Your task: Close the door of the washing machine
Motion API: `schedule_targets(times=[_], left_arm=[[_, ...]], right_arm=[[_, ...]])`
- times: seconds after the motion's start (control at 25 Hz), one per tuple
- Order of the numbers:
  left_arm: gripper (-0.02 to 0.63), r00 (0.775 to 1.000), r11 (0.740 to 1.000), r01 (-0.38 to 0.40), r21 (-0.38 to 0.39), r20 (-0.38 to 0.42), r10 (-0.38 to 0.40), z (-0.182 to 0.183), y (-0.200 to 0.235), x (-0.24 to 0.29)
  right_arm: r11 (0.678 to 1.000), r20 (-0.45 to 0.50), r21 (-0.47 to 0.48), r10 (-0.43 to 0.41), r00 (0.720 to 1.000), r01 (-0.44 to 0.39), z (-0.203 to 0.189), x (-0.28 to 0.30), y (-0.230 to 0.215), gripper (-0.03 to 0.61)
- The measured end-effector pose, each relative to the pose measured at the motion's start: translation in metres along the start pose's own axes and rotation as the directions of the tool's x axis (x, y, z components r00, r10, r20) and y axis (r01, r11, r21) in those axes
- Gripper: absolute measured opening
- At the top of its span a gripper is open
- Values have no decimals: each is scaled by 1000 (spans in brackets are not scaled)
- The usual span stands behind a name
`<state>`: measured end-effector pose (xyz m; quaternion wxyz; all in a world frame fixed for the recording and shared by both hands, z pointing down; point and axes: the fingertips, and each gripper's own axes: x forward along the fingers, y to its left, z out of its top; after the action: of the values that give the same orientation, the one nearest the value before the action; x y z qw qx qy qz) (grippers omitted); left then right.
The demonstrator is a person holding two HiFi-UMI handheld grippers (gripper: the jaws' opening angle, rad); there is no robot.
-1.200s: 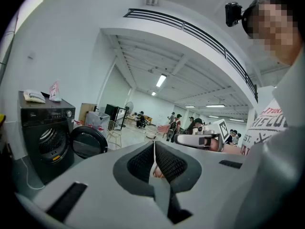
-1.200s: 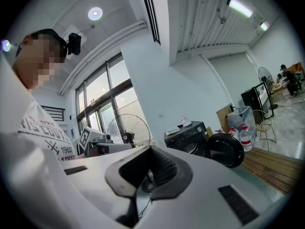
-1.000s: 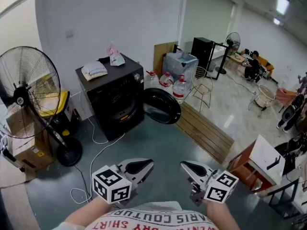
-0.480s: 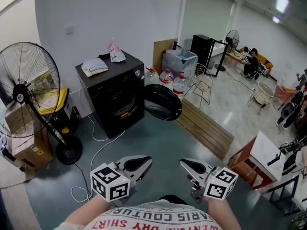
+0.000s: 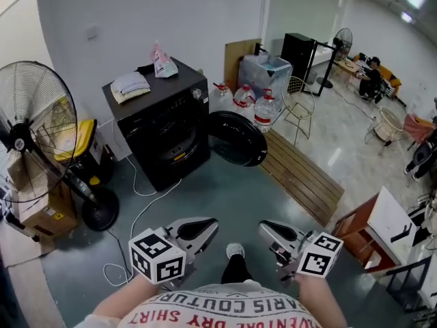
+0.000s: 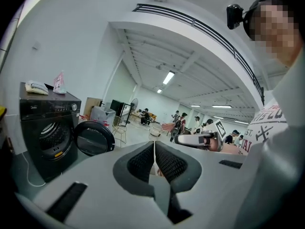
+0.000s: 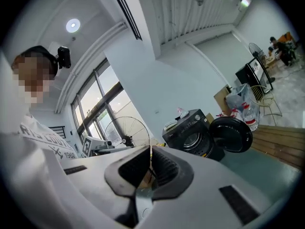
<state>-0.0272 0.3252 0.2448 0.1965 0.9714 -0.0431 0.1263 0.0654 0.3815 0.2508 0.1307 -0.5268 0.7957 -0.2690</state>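
A black washing machine (image 5: pixel 162 123) stands against the white wall, a few steps ahead of me. Its round door (image 5: pixel 236 138) hangs wide open to the right of the drum opening. Folded cloth and a pink-and-white packet lie on its top. My left gripper (image 5: pixel 205 229) and right gripper (image 5: pixel 268 231) are held low near my chest, far from the machine, both shut with nothing between their jaws. The machine (image 6: pixel 46 132) and door (image 6: pixel 93 138) show at the left of the left gripper view. In the right gripper view the machine (image 7: pixel 190 133) and its door (image 7: pixel 230 134) sit right of centre.
A big floor fan (image 5: pixel 37 141) and cardboard boxes (image 5: pixel 34 203) stand left of the machine. A white cable (image 5: pixel 133 217) trails over the floor in front. Water bottles (image 5: pixel 263 113), a wire chair (image 5: pixel 298 104) and a wooden pallet (image 5: pixel 304 178) lie to the right.
The view has shifted: the washing machine and its door sit slightly lower and nearer. Both grippers have sunk a little, and my shoe shows between them.
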Motion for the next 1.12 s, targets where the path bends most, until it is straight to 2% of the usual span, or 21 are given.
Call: schedule_targets(times=[0.2, 0.4, 0.6, 0.92, 1.0, 1.12], left_arm=[[34, 999, 998, -32, -47, -23, 31, 20, 52, 67], [34, 997, 996, -71, -59, -47, 68, 55, 107, 146], [34, 996, 994, -85, -74, -42, 82, 87, 143, 212], [34, 992, 988, -109, -110, -82, 100, 81, 186, 255], [34, 990, 986, -113, -125, -95, 101, 78, 199, 263], [34, 988, 985, -114, -131, -115, 99, 76, 220, 276]], right_arm=[[999, -34, 38, 7, 999, -6, 32, 30, -82, 25], [1000, -75, 27, 15, 997, -13, 77, 57, -166, 25], [999, -131, 33, 47, 990, -43, 107, 77, -226, 25], [1000, -196, -6, 18, 980, -20, 120, 92, -295, 29], [1000, -213, -21, 0, 977, -4, 121, 99, -309, 57], [998, -218, -50, -46, 975, 35, 125, 110, -334, 138]])
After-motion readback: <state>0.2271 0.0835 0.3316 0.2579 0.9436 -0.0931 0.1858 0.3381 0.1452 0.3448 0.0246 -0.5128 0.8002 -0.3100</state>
